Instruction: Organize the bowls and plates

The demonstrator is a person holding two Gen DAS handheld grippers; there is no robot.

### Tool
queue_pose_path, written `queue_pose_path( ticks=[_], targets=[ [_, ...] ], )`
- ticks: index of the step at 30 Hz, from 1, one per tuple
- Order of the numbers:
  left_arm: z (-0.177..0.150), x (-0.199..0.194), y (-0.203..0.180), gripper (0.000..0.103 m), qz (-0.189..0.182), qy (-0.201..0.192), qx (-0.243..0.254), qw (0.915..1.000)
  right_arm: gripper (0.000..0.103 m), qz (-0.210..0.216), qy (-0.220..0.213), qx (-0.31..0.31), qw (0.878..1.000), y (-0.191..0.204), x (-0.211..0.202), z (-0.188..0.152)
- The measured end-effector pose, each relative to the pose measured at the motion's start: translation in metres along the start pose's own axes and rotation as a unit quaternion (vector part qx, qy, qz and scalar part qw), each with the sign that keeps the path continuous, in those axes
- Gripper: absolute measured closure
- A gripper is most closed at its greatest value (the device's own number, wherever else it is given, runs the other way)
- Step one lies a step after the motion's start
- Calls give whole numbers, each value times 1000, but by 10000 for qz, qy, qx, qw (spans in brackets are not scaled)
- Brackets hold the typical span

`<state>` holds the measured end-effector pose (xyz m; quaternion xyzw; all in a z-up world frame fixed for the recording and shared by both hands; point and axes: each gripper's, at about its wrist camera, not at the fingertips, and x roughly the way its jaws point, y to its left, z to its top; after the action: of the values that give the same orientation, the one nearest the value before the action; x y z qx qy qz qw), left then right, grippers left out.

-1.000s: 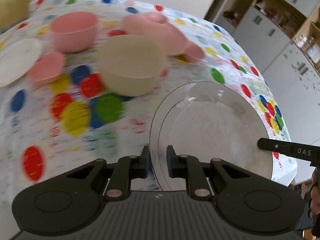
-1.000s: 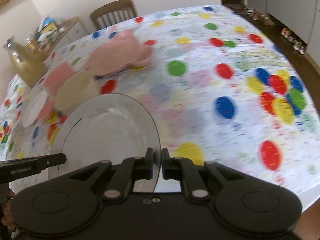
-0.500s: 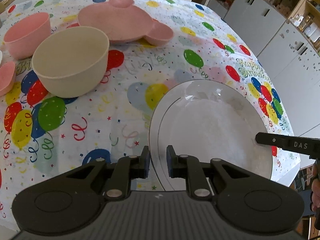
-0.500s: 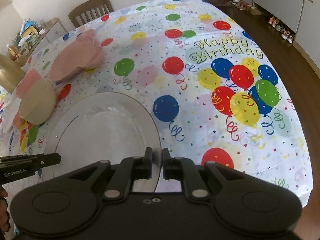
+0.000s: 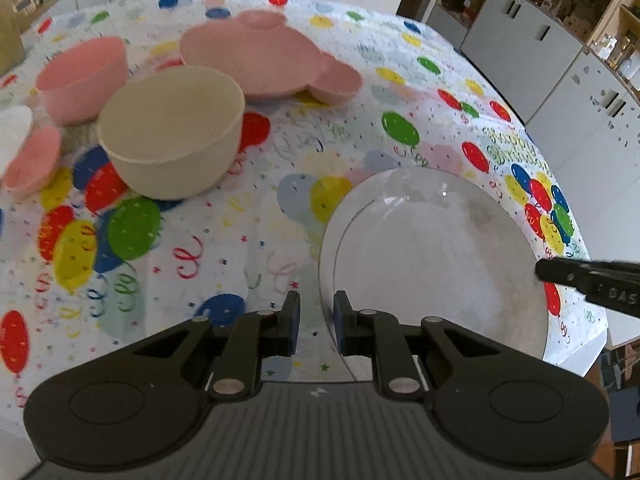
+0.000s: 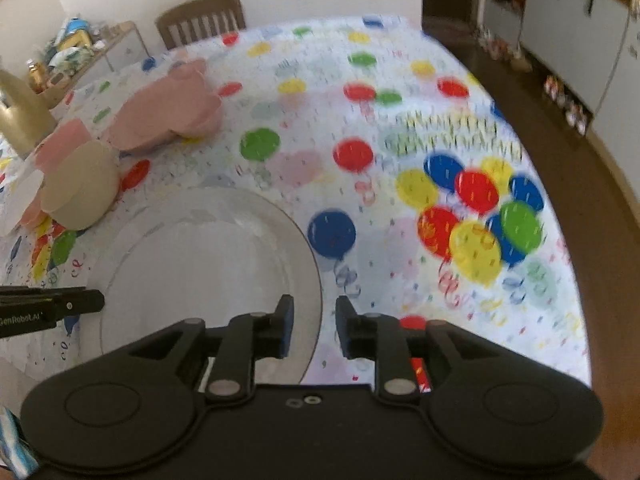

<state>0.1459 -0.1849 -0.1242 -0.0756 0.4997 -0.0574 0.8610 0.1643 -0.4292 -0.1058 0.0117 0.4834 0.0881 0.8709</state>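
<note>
Glass plate point(image 5: 436, 256) lying on balloon tablecloth point(image 5: 240, 240) near table edge, my left gripper point(image 5: 316, 326) pinching its rim, my right gripper point(image 6: 313, 326) just been opening, rim btw its jaws, pads not pressing, cream bowl point(image 5: 172, 128) & pink dishes sitting further back.

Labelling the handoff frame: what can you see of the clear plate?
The clear plate looks like glass: round, see-through, wide flat rim around a shallow well, empty. It sits over the balloon tablecloth, near the table's edge. The left hand-held gripper pinches its rim. The right hand-held gripper straddles the opposite rim; its jaws have just been opening, pads off the glass.
</note>
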Motion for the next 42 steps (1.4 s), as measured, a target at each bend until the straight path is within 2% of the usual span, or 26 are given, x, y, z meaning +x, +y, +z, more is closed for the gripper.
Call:
queue_pose_path(
  ticks=[7,10,13,14,15,17,19,23,27,31,33,37,42],
  targets=[
    [-5,-43,2,86,56,-596,8,9982,65,217,-749,-650,9948,35,-44,3],
    [-7,-65,2,80,76,-899,15,9959,60,407,-1022,-846,9903,49,-61,6],
    [-10,-87,1,71,114,-1228,1,9924,54,591,-1248,-998,9854,61,-74,8],
    [-10,-93,1,64,132,-1319,-16,9912,53,650,-1316,-1029,9838,65,-78,9],
    [-11,-100,1,53,155,-1415,-45,9898,52,697,-1379,-1058,9823,68,-82,9],
    [-14,-113,2,42,237,-1638,-94,9862,50,803,-1465,-1110,9797,77,-89,10],
    [-16,-124,4,42,301,-1784,-126,9834,46,915,-1560,-1186,9763,85,-97,11],
    [-20,-143,12,41,437,-1999,-277,9785,35,1151,-1749,-1335,9687,103,-110,12],
    [-25,-160,24,26,619,-2239,-409,9718,23,1363,-1873,-1506,9611,124,-118,15],
    [-26,-171,39,26,715,-2386,-504,9672,11,1519,-1941,-1618,9555,144,-122,17],
    [-26,-174,49,21,759,-2432,-554,9654,2,1564,-2020,-1665,9524,156,-122,19],
    [-24,-177,74,20,896,-2494,-627,9622,0,1589,-2194,-1796,9457,182,-120,20],
    [-16,-178,119,20,993,-2444,-641,9624,0,1647,-2114,-1812,9462,222,-105,27]
  ],
)
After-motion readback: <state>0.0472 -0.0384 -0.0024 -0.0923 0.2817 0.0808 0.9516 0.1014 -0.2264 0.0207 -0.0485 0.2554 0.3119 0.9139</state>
